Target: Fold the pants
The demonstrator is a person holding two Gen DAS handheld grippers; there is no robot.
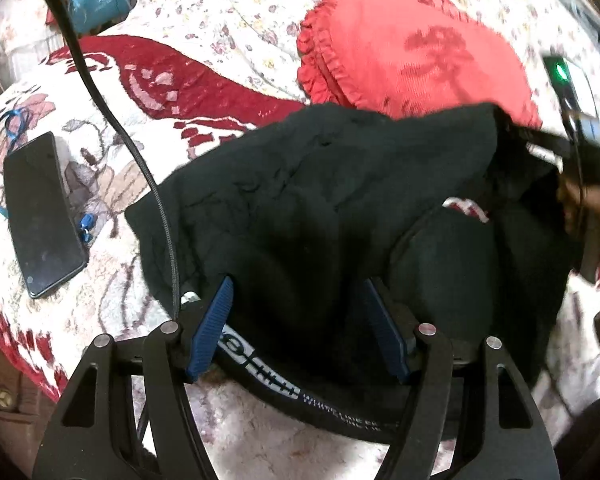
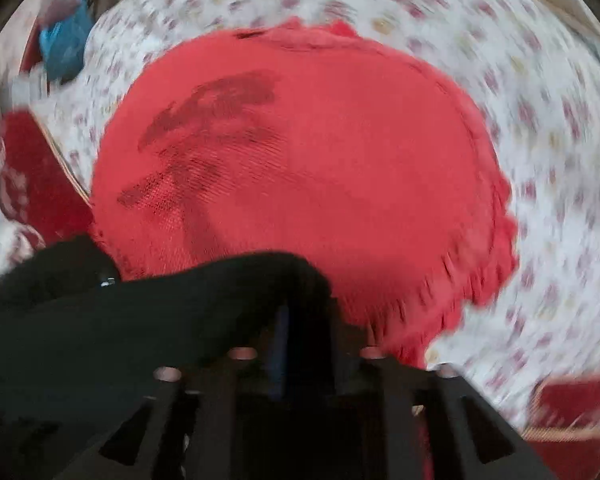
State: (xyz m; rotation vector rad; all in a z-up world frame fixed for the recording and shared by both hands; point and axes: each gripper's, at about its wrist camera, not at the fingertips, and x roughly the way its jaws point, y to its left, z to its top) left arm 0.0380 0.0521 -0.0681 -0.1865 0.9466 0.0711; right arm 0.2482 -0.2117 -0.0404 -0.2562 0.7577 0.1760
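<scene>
While one pants [image 1: 320,208] lies bunched, one red pillow [image 1: 412,48], one phone [image 1: 40,216].

In the left wrist view the black pants [image 1: 320,208] fill the centre, a phone [image 1: 42,216] lies at the left edge, and a red frilled cushion [image 1: 412,52] blocks the upper right. A black cable [image 1: 112,116] slants across the upper left, leaving bare floral bedspread [image 1: 220,4] only along the top. The blurred right wrist view seems to show open bedspread at its right edge, past the cushion
</scene>
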